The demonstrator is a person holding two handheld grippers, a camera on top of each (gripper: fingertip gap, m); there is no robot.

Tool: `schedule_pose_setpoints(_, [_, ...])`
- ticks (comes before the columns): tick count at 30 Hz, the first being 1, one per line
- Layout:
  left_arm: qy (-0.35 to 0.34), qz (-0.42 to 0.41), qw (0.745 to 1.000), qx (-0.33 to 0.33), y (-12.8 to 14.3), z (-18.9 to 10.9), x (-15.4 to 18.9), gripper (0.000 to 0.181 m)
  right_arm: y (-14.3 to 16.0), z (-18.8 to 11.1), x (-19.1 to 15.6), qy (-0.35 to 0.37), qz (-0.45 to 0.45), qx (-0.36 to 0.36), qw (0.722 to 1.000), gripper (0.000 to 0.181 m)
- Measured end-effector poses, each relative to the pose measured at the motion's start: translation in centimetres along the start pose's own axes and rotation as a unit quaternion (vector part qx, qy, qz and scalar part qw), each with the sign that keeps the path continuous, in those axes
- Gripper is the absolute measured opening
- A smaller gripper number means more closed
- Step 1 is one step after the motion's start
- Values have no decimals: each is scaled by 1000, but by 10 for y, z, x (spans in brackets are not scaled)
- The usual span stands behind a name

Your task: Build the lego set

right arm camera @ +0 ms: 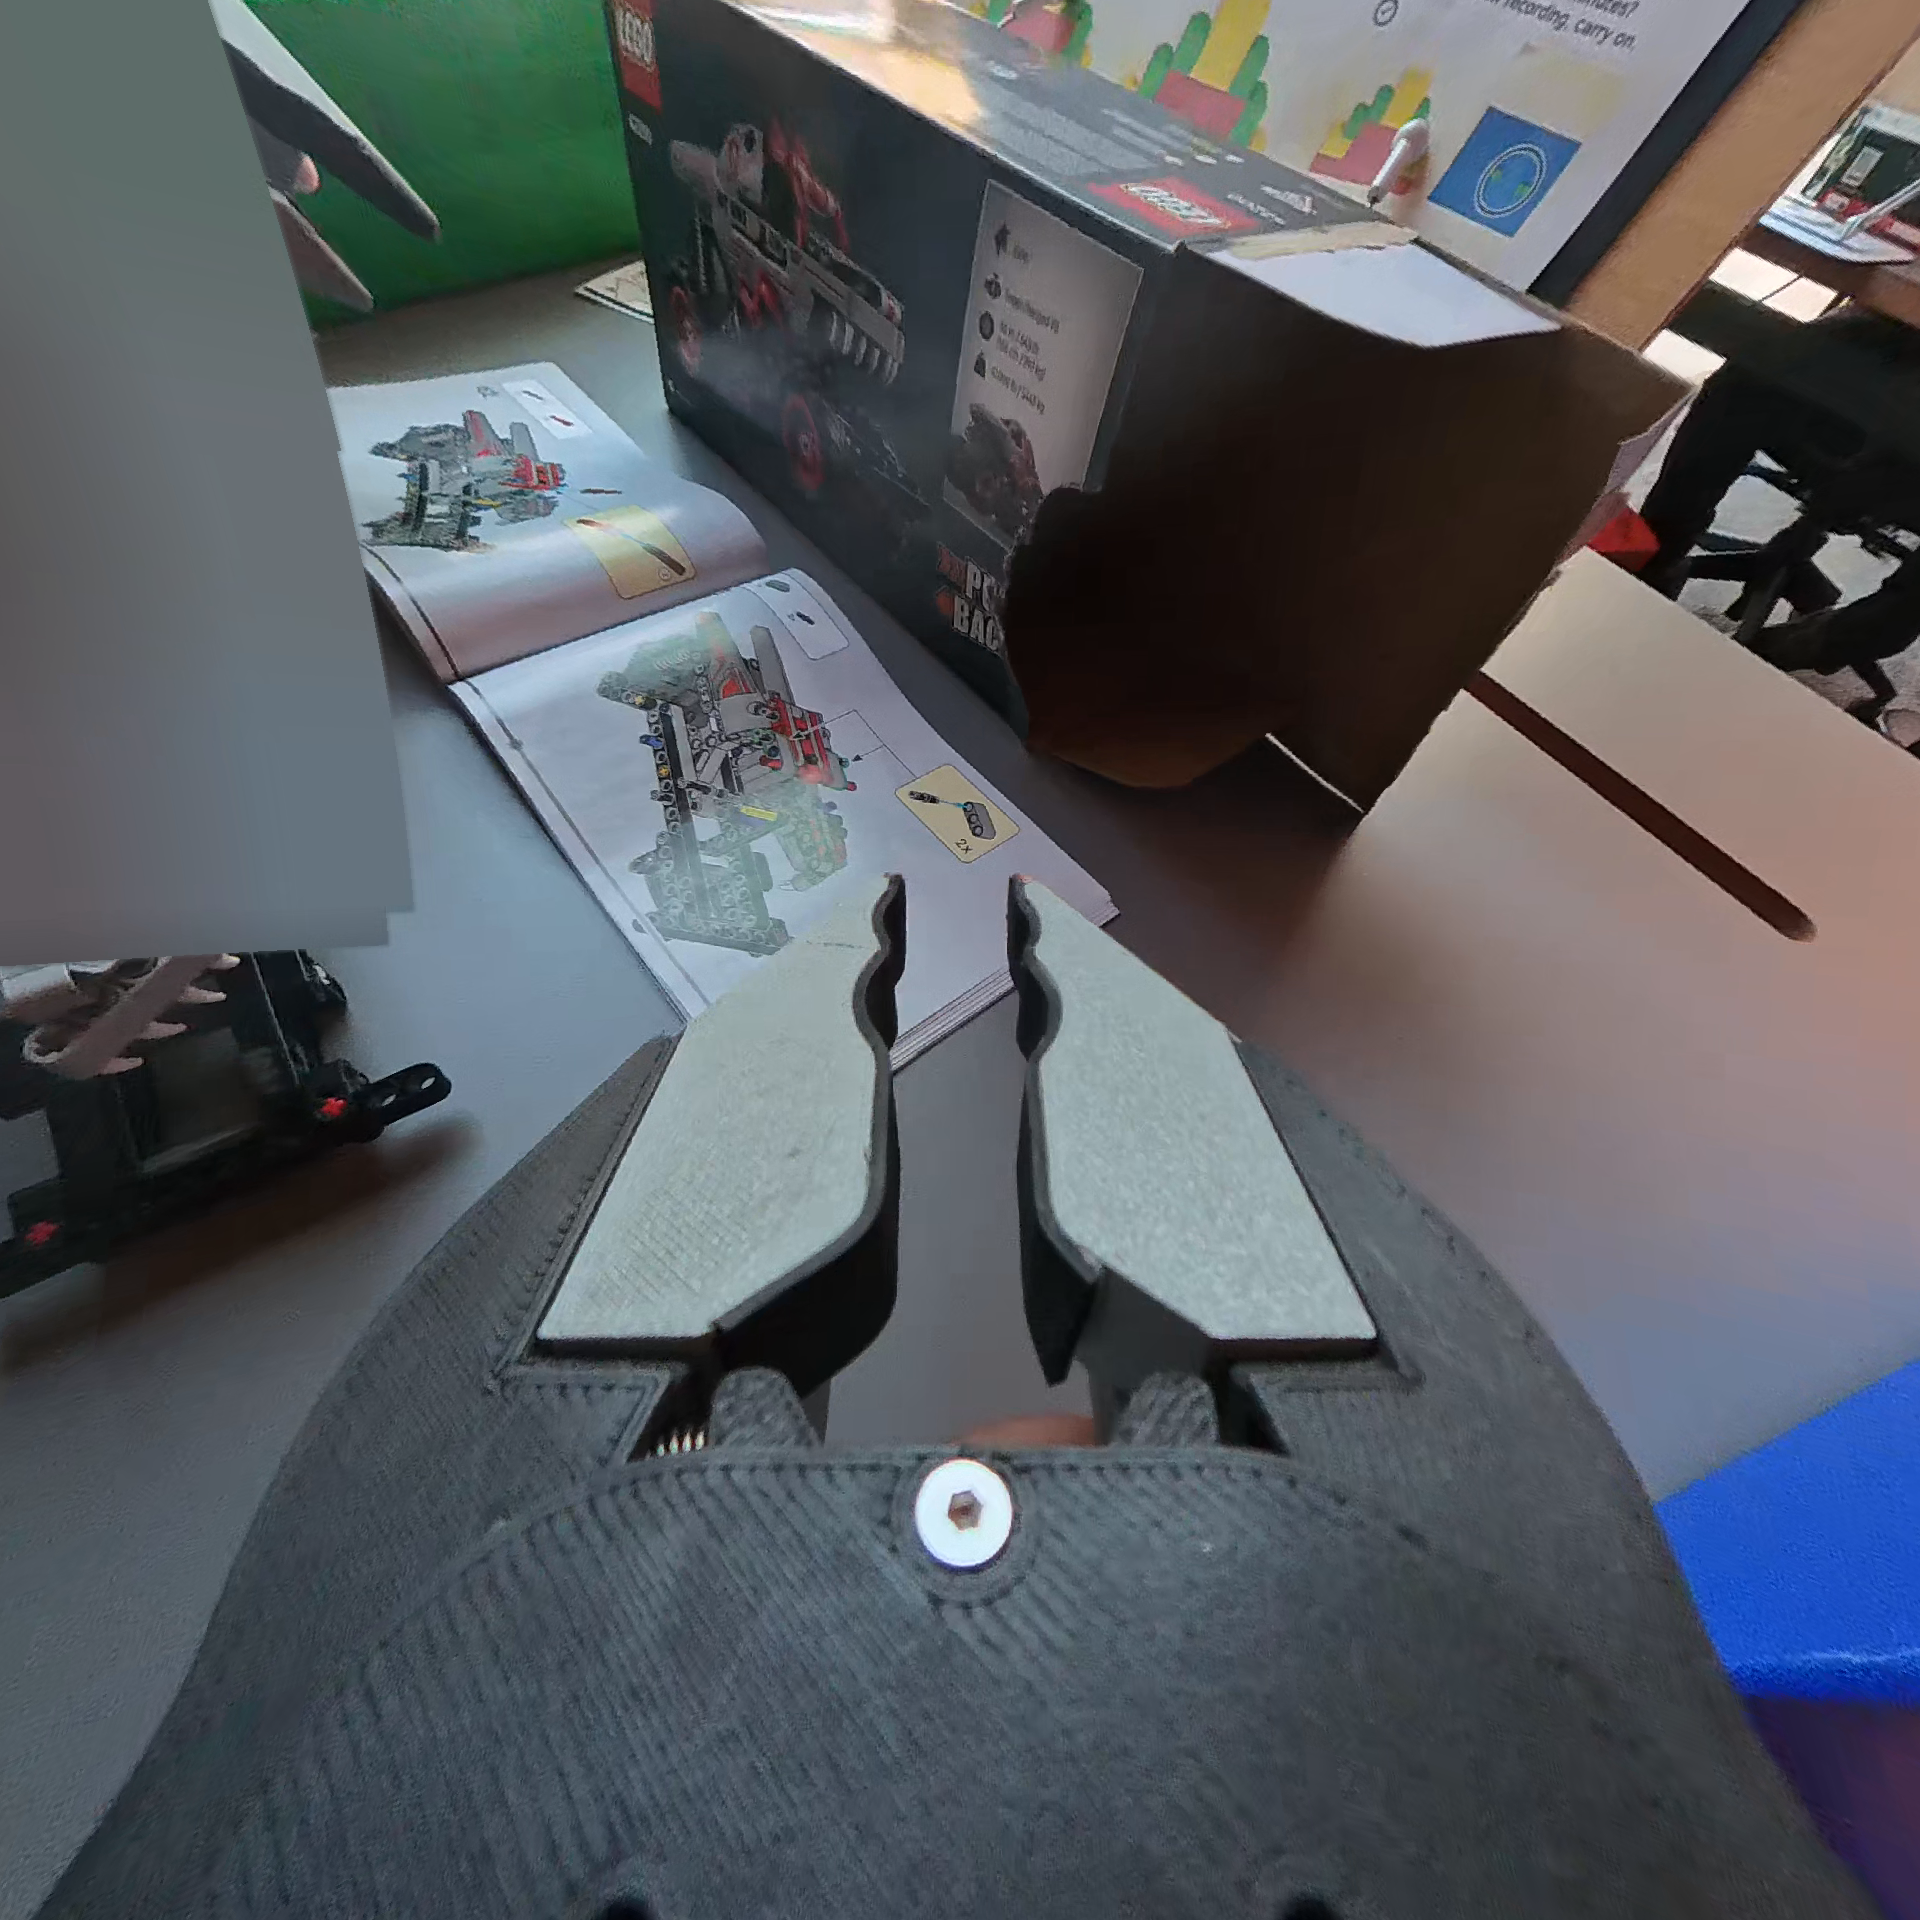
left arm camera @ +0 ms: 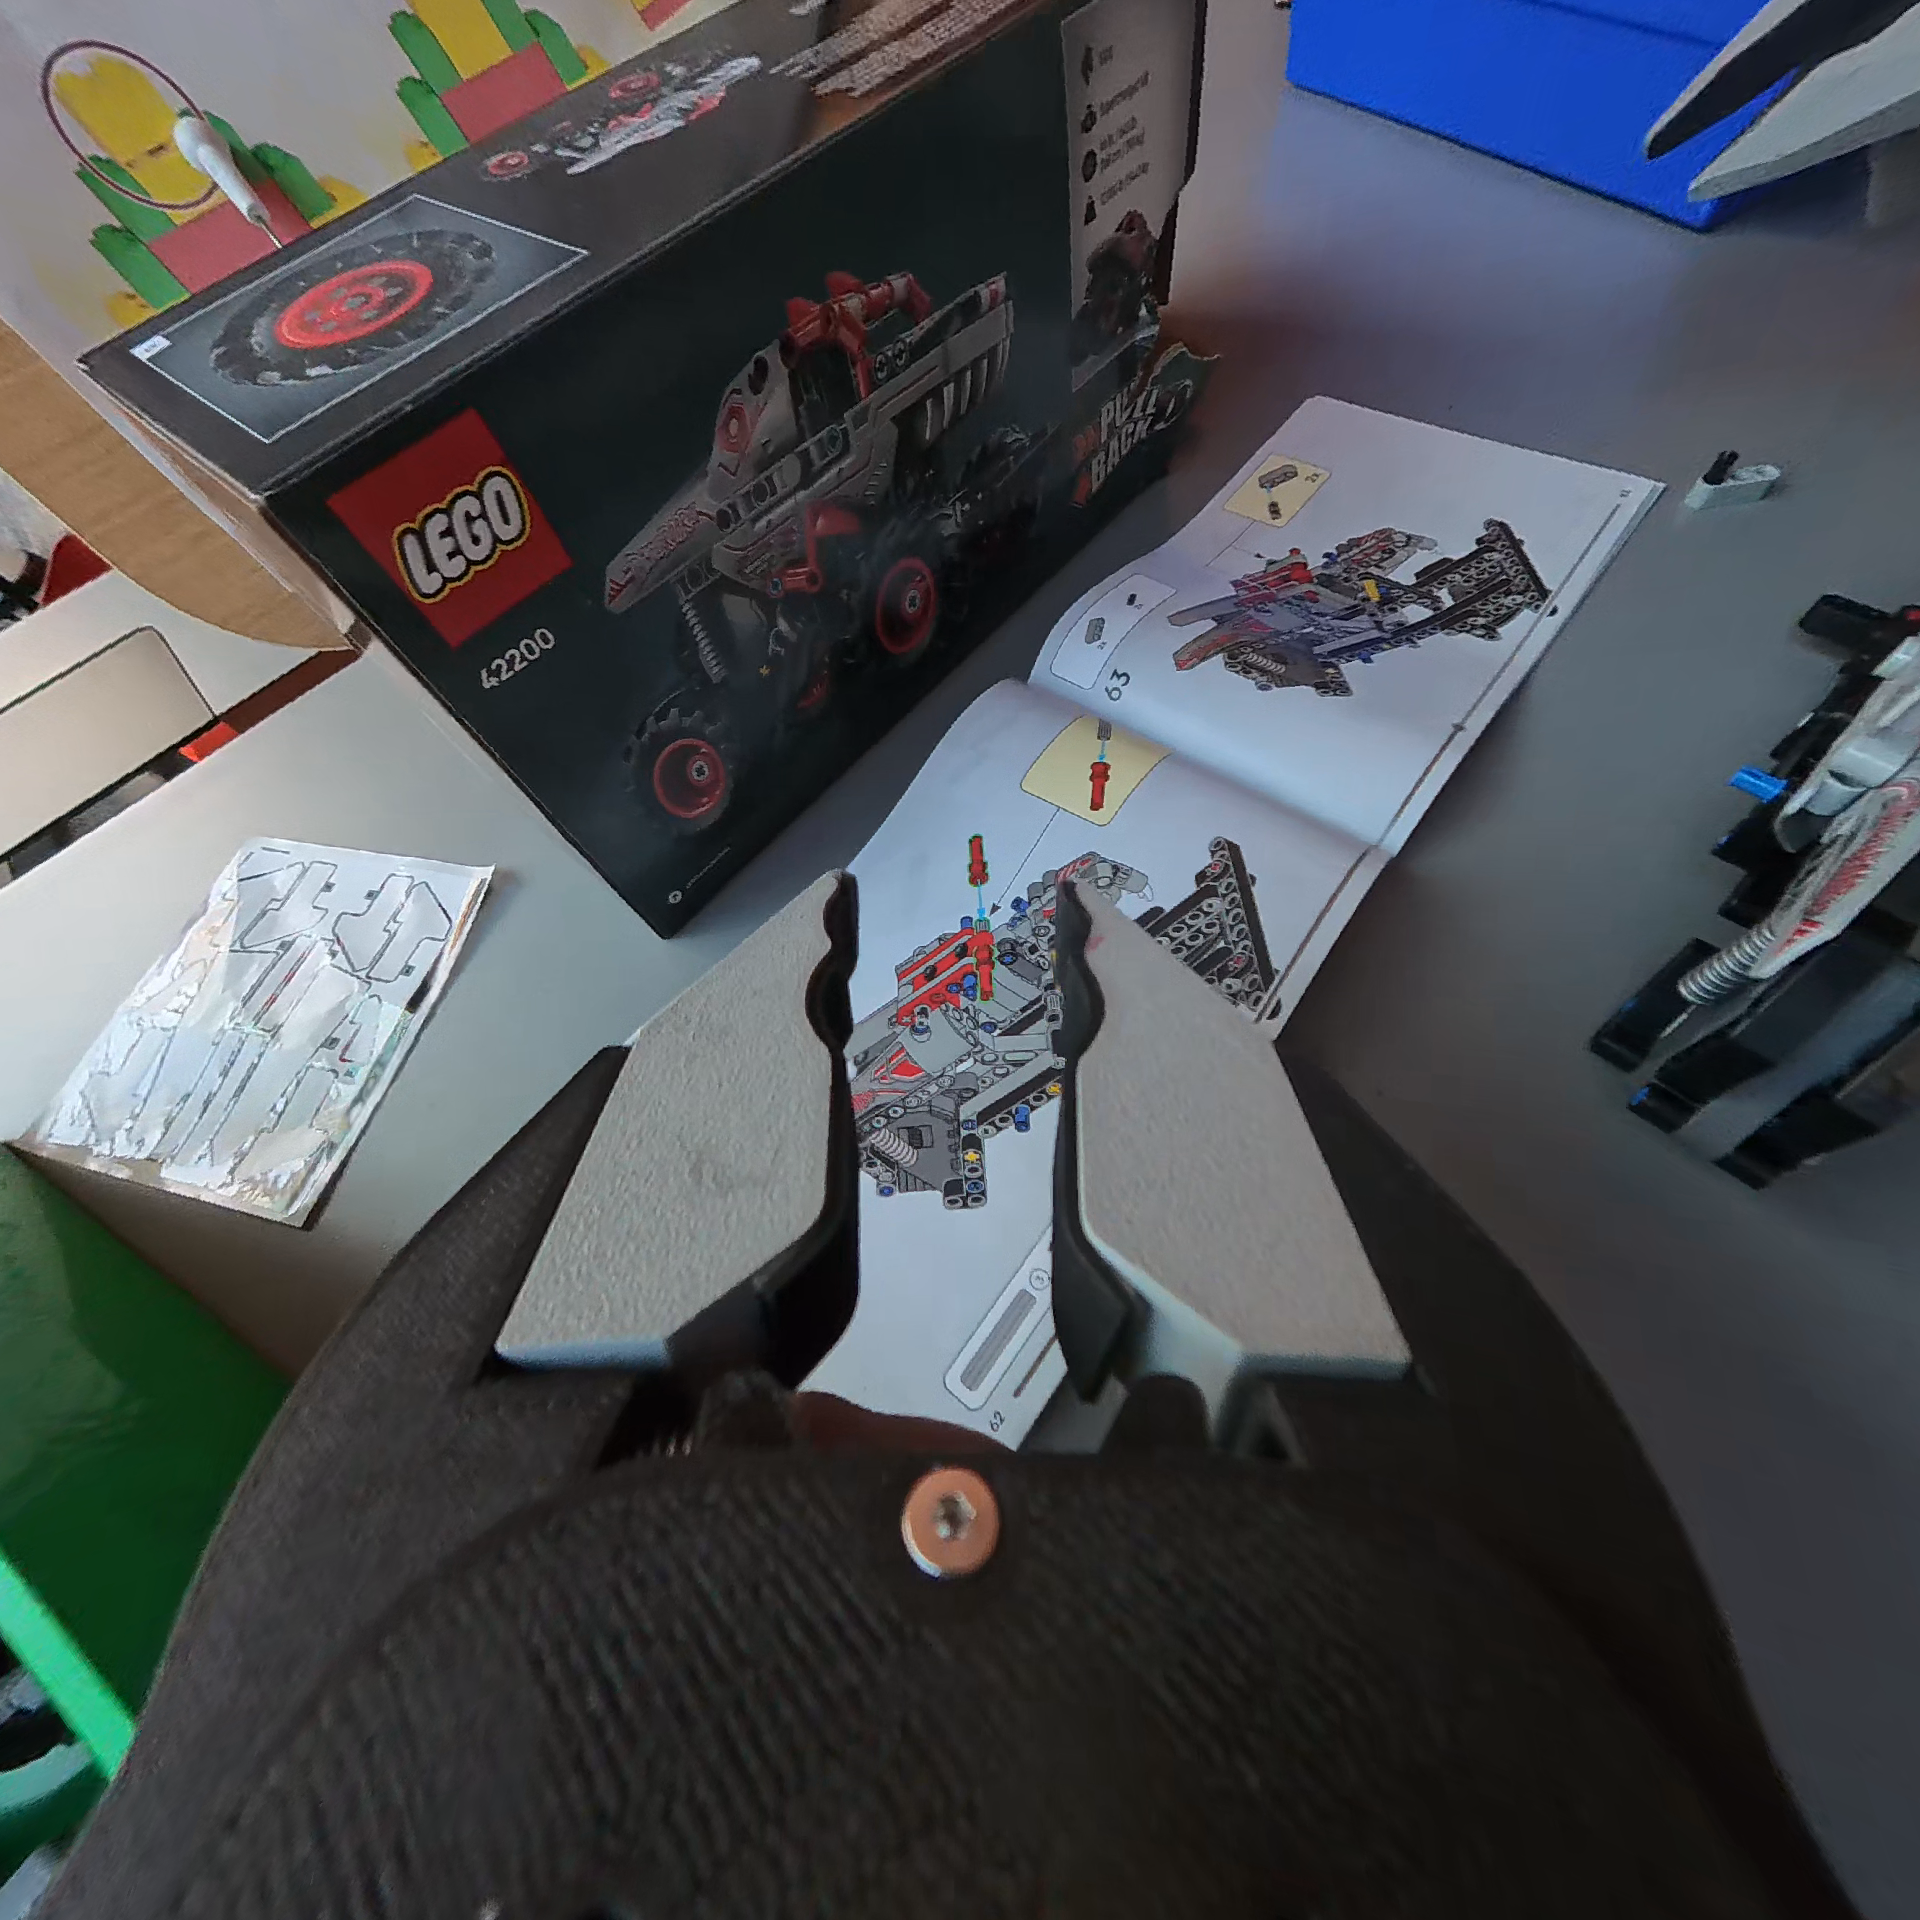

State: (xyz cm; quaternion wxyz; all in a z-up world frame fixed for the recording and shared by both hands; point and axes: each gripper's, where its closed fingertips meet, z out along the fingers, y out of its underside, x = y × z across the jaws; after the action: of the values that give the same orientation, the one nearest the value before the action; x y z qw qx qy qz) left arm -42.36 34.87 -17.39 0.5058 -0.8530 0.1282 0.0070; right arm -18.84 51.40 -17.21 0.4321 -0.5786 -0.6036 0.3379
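Manual point(left arm camera: 1299, 665) under empty left tool point(left arm camera: 961, 904)

Open booklet point(left arm camera: 1226, 748) lay on table point(left arm camera: 1558, 312) before box point(left arm camera: 644, 520); sticker sheet point(left arm camera: 260, 1029) left at table edge, partial model point(left arm camera: 1808, 914) right.

Grey table point(left arm camera: 1558, 1351), bright poster wall point(left arm camera: 260, 156)

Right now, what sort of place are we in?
Probably a hobby or workshop room with shared tables, not a home kitchen or a factory. A grey table holds a toy set box, an open instruction booklet and a half-built model, and colourful brick posters hang on the wall behind.
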Motion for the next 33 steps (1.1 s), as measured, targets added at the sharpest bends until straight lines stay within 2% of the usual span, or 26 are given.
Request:
schedule_pose_setpoints(7, [-5,-40,999,36,-10,-9,-12,35,-6,-6,-3,-8,-2,11,1000,16])
schedule_pose_setpoints(12, [-10,-51,998,45,-12,-12,-16,34,5,-10,-15,-48,-6,-30,998,22])
schedule_pose_setpoints(19, [-13,-46,998,43,-11,-12,-16,33,22,-19,-25,-71,-33,-87,993,21])
schedule_pose_setpoints(33, [-15,-50,998,38,-8,-9,-19,33,37,-16,-32,-90,-27,-131,987,21])
